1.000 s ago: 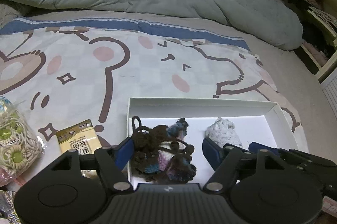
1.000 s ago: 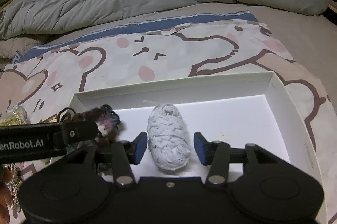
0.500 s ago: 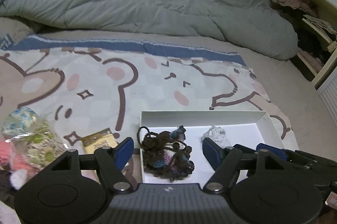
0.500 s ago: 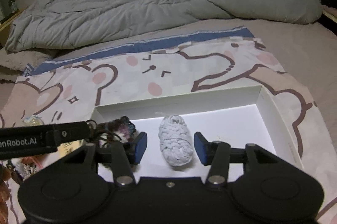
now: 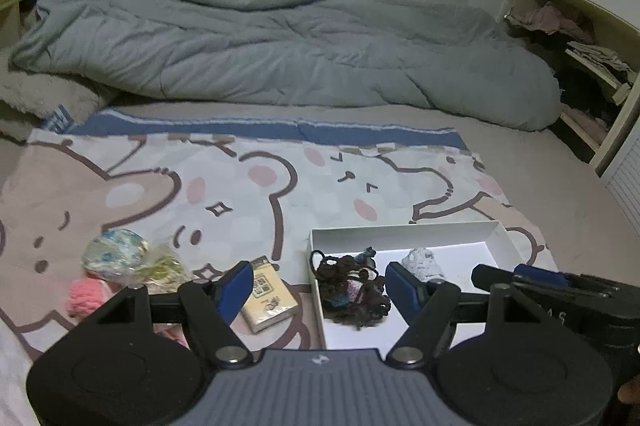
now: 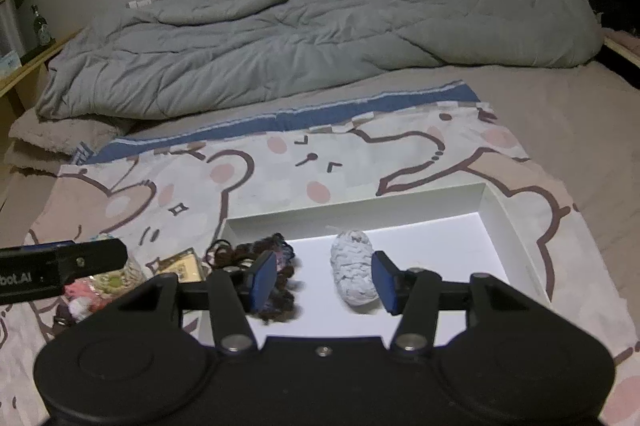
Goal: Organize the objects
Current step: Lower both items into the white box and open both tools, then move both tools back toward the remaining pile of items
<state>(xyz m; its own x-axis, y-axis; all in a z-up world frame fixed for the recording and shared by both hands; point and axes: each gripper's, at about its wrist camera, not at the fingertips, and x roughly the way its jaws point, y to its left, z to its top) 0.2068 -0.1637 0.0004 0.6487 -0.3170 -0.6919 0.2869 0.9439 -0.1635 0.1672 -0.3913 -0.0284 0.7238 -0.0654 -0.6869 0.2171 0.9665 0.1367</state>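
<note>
A white open box lies on the cartoon-bear blanket. Inside it, a tangled dark brown yarn bundle rests at the left end and a white-grey yarn ball beside it. My left gripper hovers open above the box's left end with nothing between its fingers. In the right wrist view, my right gripper hangs over the box, its jaws opening. The white yarn ball lies below it, untouched, next to the dark bundle.
Left of the box lie a yellow card pack, a pink yarn ball and a clear bag of small items. A grey duvet fills the back of the bed. Open shelves stand at the right.
Both grippers have risen and drawn back from the box, so more of the bed and wall shows. The right jaws stand wider. Both yarn pieces stay in the box.
</note>
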